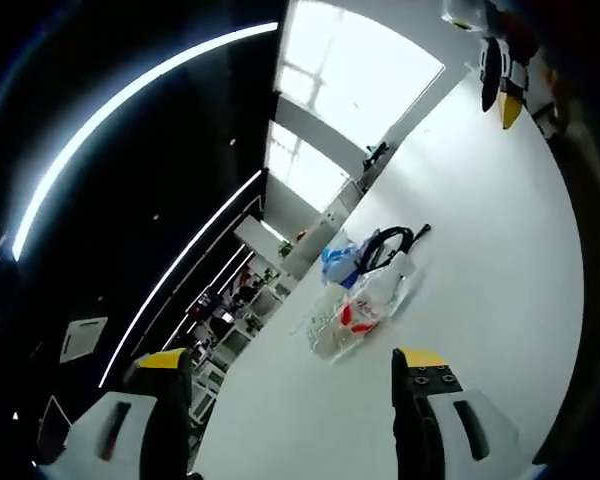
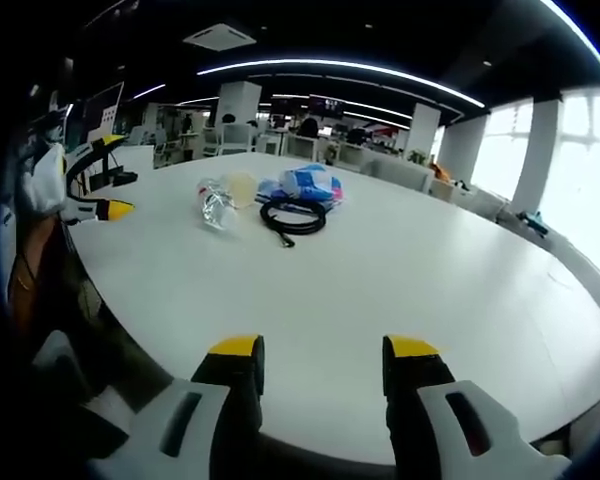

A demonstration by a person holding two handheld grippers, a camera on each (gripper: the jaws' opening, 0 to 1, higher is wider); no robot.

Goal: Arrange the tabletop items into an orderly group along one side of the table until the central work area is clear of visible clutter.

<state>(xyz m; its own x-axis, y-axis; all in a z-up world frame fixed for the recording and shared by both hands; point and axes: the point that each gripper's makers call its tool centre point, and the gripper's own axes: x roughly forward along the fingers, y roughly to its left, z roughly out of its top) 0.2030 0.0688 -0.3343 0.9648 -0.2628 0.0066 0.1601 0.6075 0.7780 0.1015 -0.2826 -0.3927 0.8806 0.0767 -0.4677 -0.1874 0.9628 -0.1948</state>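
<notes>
A small cluster of items lies on the white table (image 2: pixel 410 270). It holds a clear plastic bottle (image 2: pixel 217 205) with a red label (image 1: pixel 360 315), a coiled black cable (image 2: pixel 293 215) (image 1: pixel 385 245) and a crumpled blue-and-white bag (image 2: pixel 305 182) (image 1: pixel 340 262). My right gripper (image 2: pixel 323 355) hovers open over the table's near edge, well short of the cluster, with nothing between its jaws. My left gripper (image 1: pixel 290 375) is open too, empty, at another edge of the table, pointed at the cluster. Each gripper appears in the other's view: the left gripper (image 2: pixel 90 180), the right gripper (image 1: pixel 502 75).
A pale yellowish see-through item (image 2: pixel 242 185) lies beside the bottle. Wide bare tabletop (image 1: pixel 480 260) surrounds the cluster. Desks, monitors and shelves (image 2: pixel 280 135) stand behind the table, and bright windows (image 2: pixel 580 160) run along one wall.
</notes>
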